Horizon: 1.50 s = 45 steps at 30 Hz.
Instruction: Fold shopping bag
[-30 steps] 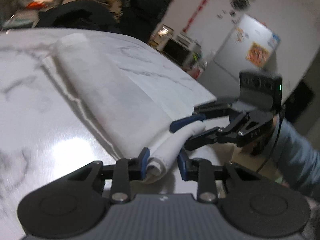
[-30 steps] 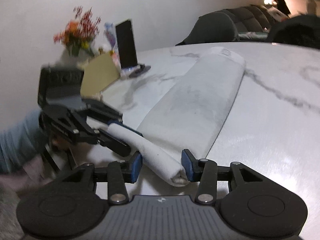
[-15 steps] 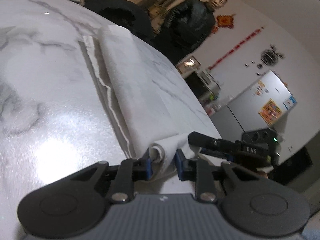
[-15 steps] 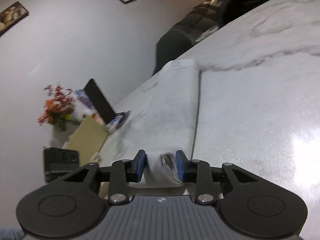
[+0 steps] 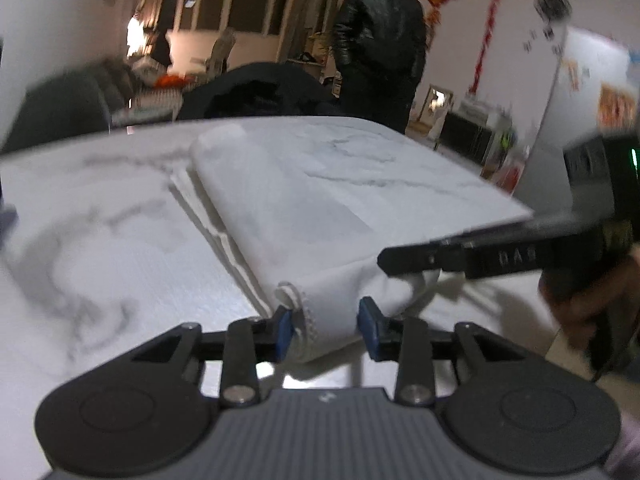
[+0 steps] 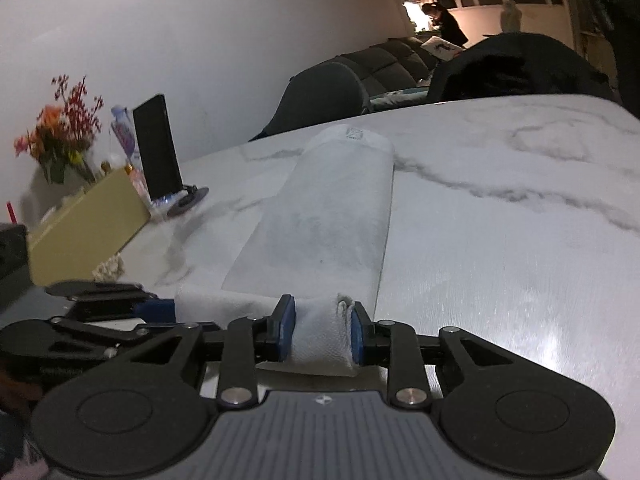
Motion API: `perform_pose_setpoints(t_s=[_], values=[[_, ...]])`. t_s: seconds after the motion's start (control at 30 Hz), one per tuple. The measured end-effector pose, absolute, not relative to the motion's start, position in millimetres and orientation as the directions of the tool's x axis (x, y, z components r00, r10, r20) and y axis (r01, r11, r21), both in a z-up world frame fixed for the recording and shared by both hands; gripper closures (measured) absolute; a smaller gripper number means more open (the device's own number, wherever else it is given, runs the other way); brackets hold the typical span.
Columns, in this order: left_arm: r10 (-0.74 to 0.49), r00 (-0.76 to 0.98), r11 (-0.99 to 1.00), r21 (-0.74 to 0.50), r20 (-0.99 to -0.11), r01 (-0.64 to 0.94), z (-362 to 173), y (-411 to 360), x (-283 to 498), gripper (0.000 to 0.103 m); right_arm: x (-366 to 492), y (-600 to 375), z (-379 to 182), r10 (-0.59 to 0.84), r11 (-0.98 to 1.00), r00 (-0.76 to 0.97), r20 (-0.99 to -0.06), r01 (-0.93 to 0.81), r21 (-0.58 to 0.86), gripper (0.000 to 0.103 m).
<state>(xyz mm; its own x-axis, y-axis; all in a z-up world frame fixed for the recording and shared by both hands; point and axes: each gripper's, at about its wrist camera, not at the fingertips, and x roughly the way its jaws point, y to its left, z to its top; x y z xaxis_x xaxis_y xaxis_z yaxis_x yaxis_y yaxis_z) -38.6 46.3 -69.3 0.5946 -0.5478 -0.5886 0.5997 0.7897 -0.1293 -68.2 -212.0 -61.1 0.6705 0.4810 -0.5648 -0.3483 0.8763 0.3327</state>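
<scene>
My left gripper and right gripper each clenched the rolled near end of the white, woven-textured shopping bag, folded into a long strip on the glossy marble table. A small printed mark at its far end was unreadable.

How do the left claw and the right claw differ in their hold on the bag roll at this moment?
The left claw spans the roll's end with slack beside one pad; the right claw pinches it snugly between both pads. The left claw takes the left end of the shopping bag, the right claw the right end. Both grip the near rolled edge on the marble table.
</scene>
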Motion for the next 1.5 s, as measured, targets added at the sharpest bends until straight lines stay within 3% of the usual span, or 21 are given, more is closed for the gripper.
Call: perform_pose_setpoints(t_s=[0.23, 0.43, 0.67, 0.83, 1.03, 1.3, 1.5], values=[[-0.466, 0.709, 0.766, 0.16, -0.53, 0.623, -58, 42, -75, 0.064, -65, -208, -59, 0.476, 0.878, 0.651, -0.59, -0.384, 0.285, 0.078], [-0.546, 0.651, 0.61, 0.282, -0.527, 0.74, -52, 11, -85, 0.064, -62, -208, -56, 0.486, 0.87, 0.63, -0.606, -0.414, 0.267, 0.078], [-0.531, 0.617, 0.511, 0.361, -0.582, 0.78, -71, -11, -76, 0.063, -49, -213, -52, 0.524, 0.842, 0.566, -0.637, -0.459, 0.284, 0.078], [-0.542, 0.581, 0.482, 0.341, -0.607, 0.807, -78, -15, -71, 0.064, -45, -215, -52, 0.548, 0.823, 0.545, -0.635, -0.487, 0.292, 0.077], [-0.573, 0.545, 0.485, 0.283, -0.611, 0.827, -84, -3, -66, 0.068, -60, -219, -46, 0.55, 0.797, 0.597, -0.584, -0.583, 0.155, 0.061], [-0.609, 0.505, 0.496, 0.204, -0.612, 0.844, -79, 17, -55, 0.069, -97, -209, -39, 0.565, 0.66, 0.605, -0.561, -0.739, -0.133, 0.061], [-0.617, 0.49, 0.495, 0.18, -0.615, 0.85, -74, 27, -55, 0.069, -94, -211, -31, 0.623, 0.616, 0.591, -0.512, -0.774, -0.143, 0.061]])
